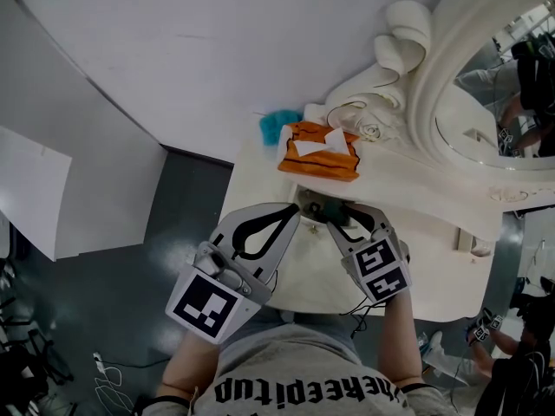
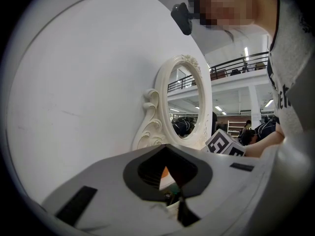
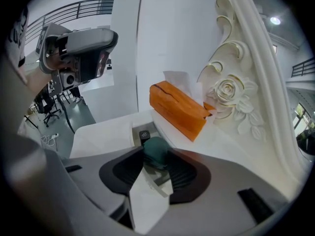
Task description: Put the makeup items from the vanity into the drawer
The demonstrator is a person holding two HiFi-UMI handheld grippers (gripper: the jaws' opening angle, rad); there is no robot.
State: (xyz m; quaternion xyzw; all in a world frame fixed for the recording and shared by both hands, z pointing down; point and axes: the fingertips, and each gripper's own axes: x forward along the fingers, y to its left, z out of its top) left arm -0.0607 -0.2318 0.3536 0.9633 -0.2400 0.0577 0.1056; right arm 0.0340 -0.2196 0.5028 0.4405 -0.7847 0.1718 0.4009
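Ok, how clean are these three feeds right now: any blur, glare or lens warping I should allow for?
Head view: evenly lit and sharp; the mirror shows room reflections, no harsh glare. Left gripper view: heavy fisheye bowing and dark corners, its own fingers soft up close, a mosaic patch on top. Right gripper view: same warping; tissue box crisp, dark green item slightly soft.

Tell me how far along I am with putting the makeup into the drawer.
Done: a green round item and a small black item lie in the open drawer. In hand: nothing; the right gripper stands open over the green item. Left: on the vanity top, a teal fluffy thing behind the tissue box may need moving; then shut the drawer.
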